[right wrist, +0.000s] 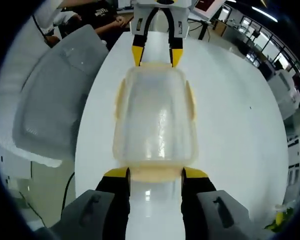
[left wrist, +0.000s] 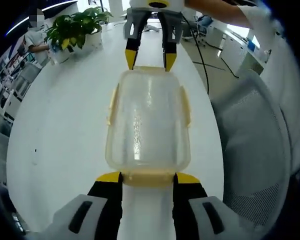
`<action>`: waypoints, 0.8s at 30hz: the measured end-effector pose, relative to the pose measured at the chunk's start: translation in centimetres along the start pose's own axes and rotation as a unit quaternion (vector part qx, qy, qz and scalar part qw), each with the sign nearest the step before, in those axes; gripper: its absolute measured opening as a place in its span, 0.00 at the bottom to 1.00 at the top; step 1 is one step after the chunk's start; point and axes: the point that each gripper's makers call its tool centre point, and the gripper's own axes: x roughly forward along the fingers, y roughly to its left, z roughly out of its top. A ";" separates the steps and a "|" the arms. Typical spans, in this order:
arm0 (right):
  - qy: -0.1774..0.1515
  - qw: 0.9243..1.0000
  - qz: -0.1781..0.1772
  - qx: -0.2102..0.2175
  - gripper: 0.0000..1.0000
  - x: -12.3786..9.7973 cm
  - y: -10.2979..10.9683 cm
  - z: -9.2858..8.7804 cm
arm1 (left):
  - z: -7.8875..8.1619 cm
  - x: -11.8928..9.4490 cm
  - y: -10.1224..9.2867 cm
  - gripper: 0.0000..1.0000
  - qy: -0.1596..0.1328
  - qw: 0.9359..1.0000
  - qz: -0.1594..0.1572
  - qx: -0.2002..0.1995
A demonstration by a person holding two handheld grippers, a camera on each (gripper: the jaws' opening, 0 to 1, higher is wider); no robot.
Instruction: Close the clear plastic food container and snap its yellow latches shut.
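Observation:
The clear plastic food container (left wrist: 147, 120) lies lengthwise on the white table (left wrist: 60, 130) with its lid on top. Its yellow side latches (left wrist: 111, 105) flare outward. My left gripper (left wrist: 148, 178) is open at the near end, its yellow-tipped jaws flanking the near end latch (left wrist: 147, 176). My right gripper (left wrist: 150, 60) stands at the far end, jaws apart. In the right gripper view the same container (right wrist: 155, 120) runs away from my right gripper (right wrist: 155, 175), whose jaws flank its near end latch (right wrist: 155, 172). The left gripper (right wrist: 156, 56) sits at the far end.
A potted green plant (left wrist: 77, 27) stands on the table at the back left. A grey mesh chair (left wrist: 255, 140) is beside the table, also seen as chair (right wrist: 50, 100). A black cable (left wrist: 202, 55) hangs off the table edge. A person's sleeve (left wrist: 255, 20) reaches in.

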 end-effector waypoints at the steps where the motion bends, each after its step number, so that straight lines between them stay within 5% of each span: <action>1: 0.001 1.000 0.000 0.001 0.36 -0.2 0.1 -0.7 | 0.4 0.2 -0.1 0.33 0.000 1.000 -0.002 0.000; 13: 0.011 1.000 0.001 0.015 0.36 -1.7 0.4 -5.9 | 5.1 3.3 0.0 0.33 0.000 1.000 -0.015 0.009; 24: 0.012 1.000 0.008 0.019 0.36 -1.2 0.4 -8.2 | 6.3 4.8 -0.2 0.33 0.010 1.000 -0.023 0.007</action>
